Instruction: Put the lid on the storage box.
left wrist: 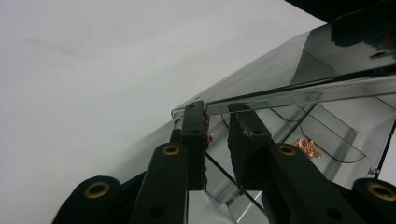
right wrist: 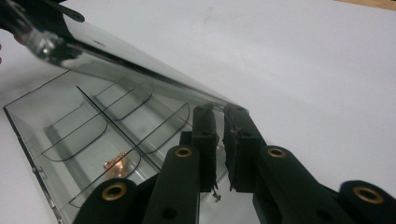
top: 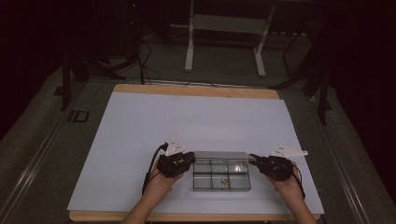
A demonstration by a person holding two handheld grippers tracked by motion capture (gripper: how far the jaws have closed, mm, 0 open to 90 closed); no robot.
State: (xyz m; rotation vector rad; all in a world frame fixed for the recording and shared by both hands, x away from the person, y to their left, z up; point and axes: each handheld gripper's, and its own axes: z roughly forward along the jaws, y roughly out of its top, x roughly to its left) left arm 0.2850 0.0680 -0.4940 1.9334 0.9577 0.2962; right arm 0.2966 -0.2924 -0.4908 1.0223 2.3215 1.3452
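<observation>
The clear compartment box (top: 221, 175) lies on the white table sheet (top: 140, 130), between the two claws and near the person's edge of the table. Its transparent lid (top: 224, 155) stands raised at an angle over the dividers. The left gripper (top: 189, 158) sits at the box's left end, its jaws nearly together and pinching the lid's left corner (left wrist: 198, 106). The right gripper (top: 254, 158) sits at the box's right end, jaws likewise drawn close and nipping the lid's right corner (right wrist: 219, 106). Inside, in a front compartment just below and between the claws, rests a small copper-coloured piece (top: 225, 180), also visible beyond the left jaws (left wrist: 307, 147) and beside the right jaws (right wrist: 115, 161). A white metal frame (top: 224, 28) stands on the floor beyond the table, well away.
</observation>
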